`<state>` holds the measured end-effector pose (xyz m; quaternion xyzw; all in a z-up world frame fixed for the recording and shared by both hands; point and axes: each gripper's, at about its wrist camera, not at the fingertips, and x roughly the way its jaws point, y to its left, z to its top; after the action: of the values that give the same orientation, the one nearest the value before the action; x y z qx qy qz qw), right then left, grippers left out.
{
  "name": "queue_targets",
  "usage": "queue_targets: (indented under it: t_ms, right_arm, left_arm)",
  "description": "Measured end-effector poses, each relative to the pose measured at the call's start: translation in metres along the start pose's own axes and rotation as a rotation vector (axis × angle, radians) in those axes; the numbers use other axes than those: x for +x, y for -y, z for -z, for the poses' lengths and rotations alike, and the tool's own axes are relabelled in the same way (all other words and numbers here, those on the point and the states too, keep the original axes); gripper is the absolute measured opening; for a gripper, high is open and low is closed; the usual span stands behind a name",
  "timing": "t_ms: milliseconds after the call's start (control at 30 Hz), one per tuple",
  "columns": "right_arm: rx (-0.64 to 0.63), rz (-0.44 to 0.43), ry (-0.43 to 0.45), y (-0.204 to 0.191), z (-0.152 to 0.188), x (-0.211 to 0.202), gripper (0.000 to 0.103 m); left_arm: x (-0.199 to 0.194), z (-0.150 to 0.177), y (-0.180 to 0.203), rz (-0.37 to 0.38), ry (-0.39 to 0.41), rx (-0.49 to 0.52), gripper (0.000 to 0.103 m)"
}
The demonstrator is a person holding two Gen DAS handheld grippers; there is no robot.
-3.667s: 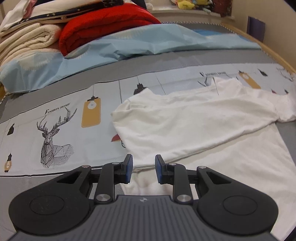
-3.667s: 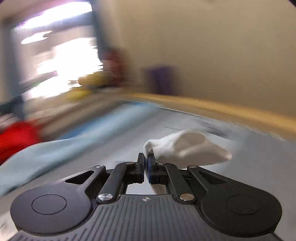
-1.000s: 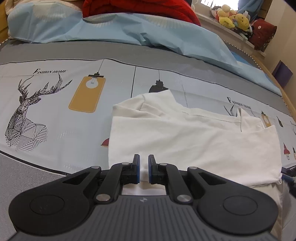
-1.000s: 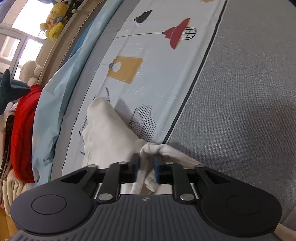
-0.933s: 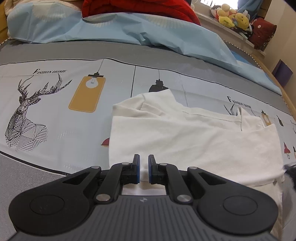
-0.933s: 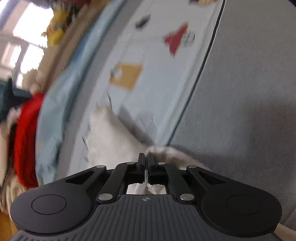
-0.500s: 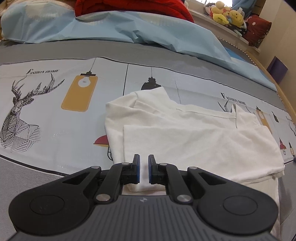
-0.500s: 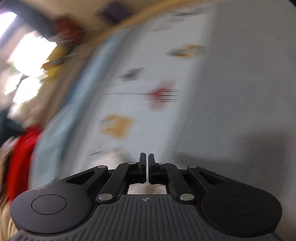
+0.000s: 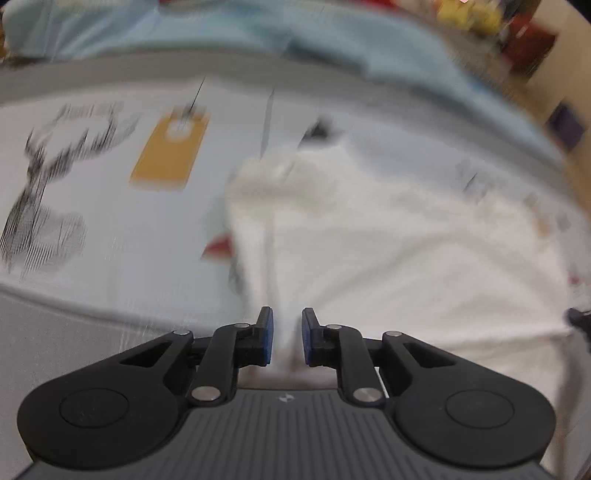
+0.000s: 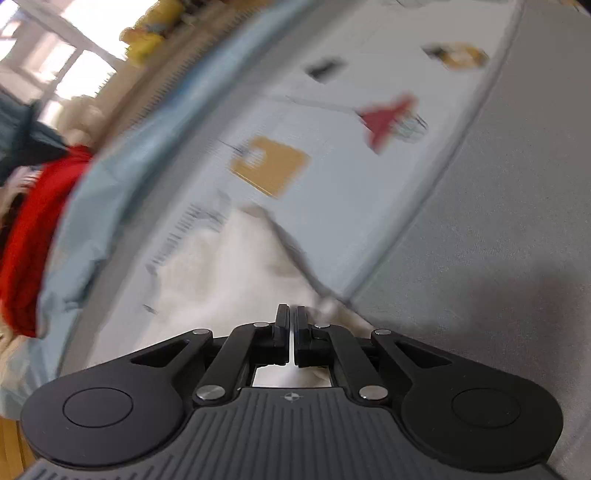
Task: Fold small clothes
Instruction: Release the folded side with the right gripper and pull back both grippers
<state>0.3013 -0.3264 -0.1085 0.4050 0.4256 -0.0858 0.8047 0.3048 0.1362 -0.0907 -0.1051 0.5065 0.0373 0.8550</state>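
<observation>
The white garment (image 9: 388,243) is seen lying folded on the printed bed sheet (image 9: 110,236) (both views are blurred). The left gripper (image 9: 287,334) is held over its near edge, jaws just opened slightly, nothing clamped. The right gripper (image 10: 291,332) is closed, with nothing visibly pinched.

White garment (image 9: 388,251) on lamp-and-deer-printed grey sheet (image 9: 110,258); red blanket (image 10: 29,229).

Bare bedsheet (image 9: 110,258) left of white garment (image 9: 406,251); heaped blue quilt (image 9: 221,33) blocks far side.
</observation>
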Motion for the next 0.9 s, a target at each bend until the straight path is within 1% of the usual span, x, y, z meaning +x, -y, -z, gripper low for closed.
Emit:
queue_targets:
  t_ms: [33, 67, 100, 133, 167, 200, 233, 267, 300, 333, 400, 467, 533, 567, 600, 700, 767, 800, 833, 867, 900]
  right_arm:
    - [0.018, -0.012, -0.005, 0.003, -0.001, -0.003, 0.000]
    - [0.012, -0.010, -0.003, 0.002, -0.001, -0.009, 0.000]
    - [-0.028, -0.002, 0.021, -0.004, -0.001, -0.021, 0.002]
    - [-0.075, 0.003, 0.055, -0.011, -0.002, -0.030, 0.008]
    - [-0.130, 0.004, 0.094, -0.016, -0.002, -0.043, 0.009]
    - [-0.200, 0.000, 0.136, -0.023, -0.002, -0.059, 0.010]
    - [-0.252, -0.005, 0.162, -0.027, -0.001, -0.072, 0.011]
    - [-0.300, -0.015, 0.181, -0.030, 0.000, -0.089, 0.012]
    - [-0.355, -0.033, 0.195, -0.035, 0.003, -0.106, 0.016]
    - [-0.397, -0.052, 0.204, -0.036, 0.004, -0.123, 0.021]
    - [-0.480, -0.095, 0.231, -0.038, 0.015, -0.157, 0.026]
    - [-0.556, -0.124, 0.255, -0.034, 0.027, -0.190, 0.030]
    - [-0.624, -0.143, 0.267, -0.025, 0.043, -0.217, 0.038]
    - [-0.649, -0.150, 0.264, -0.019, 0.051, -0.227, 0.040]
    - [-0.666, -0.155, 0.255, -0.010, 0.059, -0.237, 0.042]
    - [-0.645, -0.158, 0.210, 0.023, 0.085, -0.251, 0.042]
    - [-0.614, -0.133, 0.170, 0.045, 0.097, -0.252, 0.042]
    - [-0.601, -0.123, 0.170, 0.055, 0.101, -0.253, 0.042]
    - [-0.589, -0.111, 0.171, 0.064, 0.105, -0.253, 0.042]
    - [-0.586, -0.094, 0.168, 0.072, 0.109, -0.251, 0.042]
    - [-0.580, -0.065, 0.163, 0.081, 0.113, -0.246, 0.042]
  left_arm:
    - [0.005, 0.004, 0.000, -0.006, -0.031, 0.007, 0.018]
    - [0.000, 0.005, 0.001, -0.005, -0.014, 0.013, 0.018]
    - [-0.008, 0.005, 0.003, -0.005, -0.009, 0.013, 0.018]
    - [-0.020, 0.005, 0.005, 0.011, 0.013, 0.008, 0.019]
    - [-0.035, 0.007, 0.006, 0.039, 0.052, 0.006, 0.023]
    - [-0.051, 0.010, 0.009, 0.061, 0.092, 0.012, 0.029]
    - [-0.063, 0.014, 0.011, 0.068, 0.121, 0.024, 0.034]
    - [-0.080, 0.021, 0.015, 0.064, 0.161, 0.048, 0.043]
    - [-0.092, 0.029, 0.019, 0.053, 0.191, 0.072, 0.045]
    - [-0.102, 0.035, 0.022, 0.040, 0.207, 0.086, 0.045]
    - [-0.125, 0.047, 0.027, 0.019, 0.220, 0.092, 0.045]
    - [-0.149, 0.064, 0.028, 0.027, 0.245, 0.080, 0.046]
    - [-0.168, 0.081, 0.026, 0.026, 0.264, 0.070, 0.051]
    - [-0.179, 0.093, 0.025, 0.027, 0.276, 0.068, 0.055]
    - [-0.188, 0.104, 0.023, 0.031, 0.287, 0.070, 0.058]
    - [-0.211, 0.147, 0.016, 0.046, 0.318, 0.075, 0.059]
    - [-0.215, 0.176, 0.008, 0.036, 0.330, 0.064, 0.059]
    - [-0.214, 0.187, 0.003, 0.024, 0.332, 0.058, 0.059]
    - [-0.210, 0.201, -0.003, 0.016, 0.323, 0.048, 0.059]
    - [-0.206, 0.210, -0.007, 0.022, 0.296, 0.039, 0.059]
    - [-0.199, 0.216, -0.011, 0.022, 0.248, 0.023, 0.059]
